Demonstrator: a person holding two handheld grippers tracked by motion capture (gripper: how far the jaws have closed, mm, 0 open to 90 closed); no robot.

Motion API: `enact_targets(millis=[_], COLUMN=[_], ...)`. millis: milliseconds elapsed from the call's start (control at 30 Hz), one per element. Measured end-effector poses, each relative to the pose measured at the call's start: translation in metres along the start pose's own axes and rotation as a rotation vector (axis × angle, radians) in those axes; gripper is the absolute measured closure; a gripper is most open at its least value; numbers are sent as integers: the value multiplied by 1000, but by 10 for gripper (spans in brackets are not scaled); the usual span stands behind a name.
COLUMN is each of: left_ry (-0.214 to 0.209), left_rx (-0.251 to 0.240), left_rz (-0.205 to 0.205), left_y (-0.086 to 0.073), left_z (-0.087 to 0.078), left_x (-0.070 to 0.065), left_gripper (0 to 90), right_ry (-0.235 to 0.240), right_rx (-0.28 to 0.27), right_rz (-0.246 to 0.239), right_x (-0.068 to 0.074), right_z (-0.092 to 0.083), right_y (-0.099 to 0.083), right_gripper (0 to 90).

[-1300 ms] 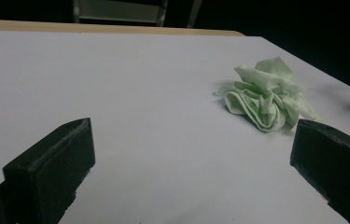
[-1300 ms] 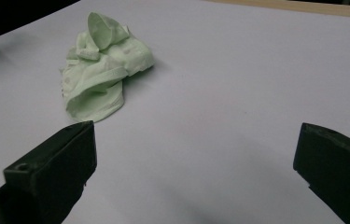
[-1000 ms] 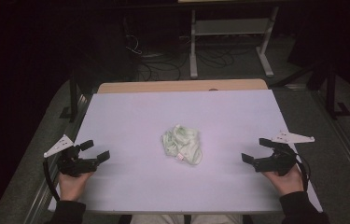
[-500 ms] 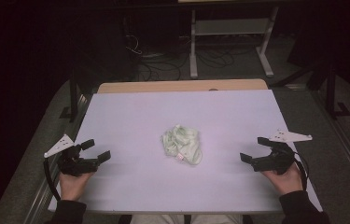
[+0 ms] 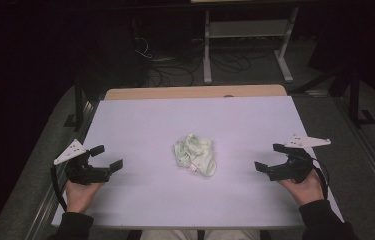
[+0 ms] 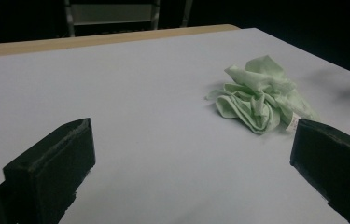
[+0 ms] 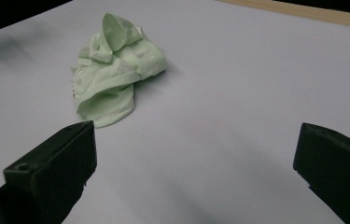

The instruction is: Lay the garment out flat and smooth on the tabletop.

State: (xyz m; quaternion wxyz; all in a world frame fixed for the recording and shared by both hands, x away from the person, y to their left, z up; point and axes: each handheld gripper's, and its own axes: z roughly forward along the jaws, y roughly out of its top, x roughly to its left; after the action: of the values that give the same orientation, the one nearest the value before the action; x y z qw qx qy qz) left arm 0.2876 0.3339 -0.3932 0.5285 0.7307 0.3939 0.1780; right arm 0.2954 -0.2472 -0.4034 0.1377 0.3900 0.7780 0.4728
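At the near left edge of the worktop (image 5: 140, 125), the left gripper (image 5: 106, 157) rests low over the pale surface, held by the person's left hand (image 5: 81, 192). Its two black jaws stand wide apart, released, with nothing between them, and they point right toward the middle of the worktop. A grey three-cornered plate sits on top of it.

Near the middle of the worktop lies a crumpled pale green cloth (image 5: 195, 155), bunched into a loose heap with folds and a small white tag at its near right side. It lies well apart from both grippers and touches neither. In the left gripper view the cloth (image 6: 261, 98) sits far ahead, toward the right jaw's side.

At the near right edge, the right gripper (image 5: 271, 157) is held by the right hand (image 5: 305, 187), jaws likewise spread wide and empty, pointing left. In the right gripper view the cloth (image 7: 116, 70) lies ahead, beyond the left jaw.
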Motion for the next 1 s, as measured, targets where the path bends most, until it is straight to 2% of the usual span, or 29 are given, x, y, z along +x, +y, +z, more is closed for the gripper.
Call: enact_targets(millis=[500, 733, 1000], left_ry=[-27, -53, -80], left_rx=[15, 34, 34], left_rz=[19, 30, 31], left_y=[17, 23, 33], left_z=[6, 15, 23], left_x=[-2, -3, -2], left_gripper=[0, 0, 0], right_ry=[8, 14, 26], right_rx=[8, 14, 62], right_rz=[-66, -90, -131], right_x=[4, 2, 6], right_z=[1, 3, 19], right_y=[30, 47, 60], right_gripper=[0, 0, 0])
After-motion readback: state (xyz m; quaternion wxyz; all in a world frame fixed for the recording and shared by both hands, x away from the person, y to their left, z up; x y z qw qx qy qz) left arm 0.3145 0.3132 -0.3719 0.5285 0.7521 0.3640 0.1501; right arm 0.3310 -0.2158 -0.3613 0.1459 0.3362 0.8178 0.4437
